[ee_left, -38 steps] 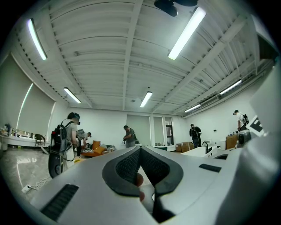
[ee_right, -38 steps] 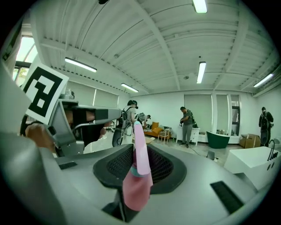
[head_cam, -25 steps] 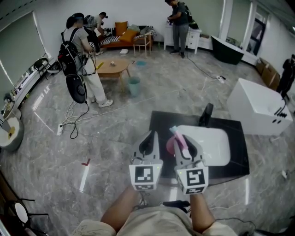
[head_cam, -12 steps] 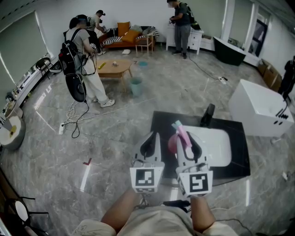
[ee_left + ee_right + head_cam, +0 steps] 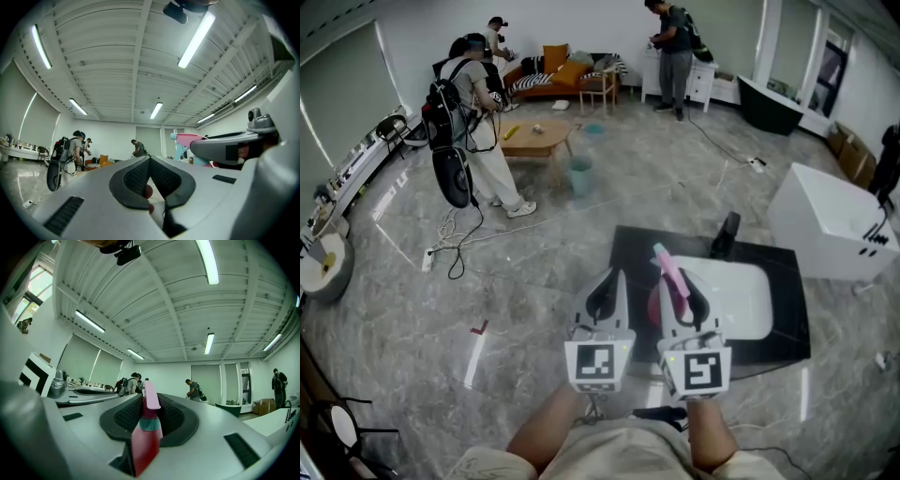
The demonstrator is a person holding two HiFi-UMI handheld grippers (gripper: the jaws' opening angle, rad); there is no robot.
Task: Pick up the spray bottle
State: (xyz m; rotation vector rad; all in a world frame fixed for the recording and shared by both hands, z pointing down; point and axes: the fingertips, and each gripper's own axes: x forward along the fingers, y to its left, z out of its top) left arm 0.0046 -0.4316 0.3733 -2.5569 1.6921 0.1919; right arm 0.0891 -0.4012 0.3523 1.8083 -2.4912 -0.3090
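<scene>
The spray bottle [image 5: 660, 302] has a pink-red body, a teal collar and a pink trigger head. It hangs above the white basin [image 5: 741, 292], and my right gripper [image 5: 679, 283] is gripping it, jaws closing on it. In the right gripper view the bottle [image 5: 146, 437] stands upright between the dark pads [image 5: 123, 417] of the gripper [image 5: 151, 401]. My left gripper [image 5: 602, 287] is held just left of it, shut and empty. In the left gripper view its pads [image 5: 133, 176] meet, and the bottle head [image 5: 187, 140] shows to the right.
The basin sits in a dark counter [image 5: 628, 251] with a black faucet [image 5: 724, 234] at its back. A white tub [image 5: 825, 220] stands to the right. Far off are people [image 5: 473, 122], a low wooden table [image 5: 534, 139], a teal bucket [image 5: 579, 174] and floor cables [image 5: 450, 246].
My right gripper has lifted the spray bottle a little higher over the basin. The left gripper has stayed where it was.
</scene>
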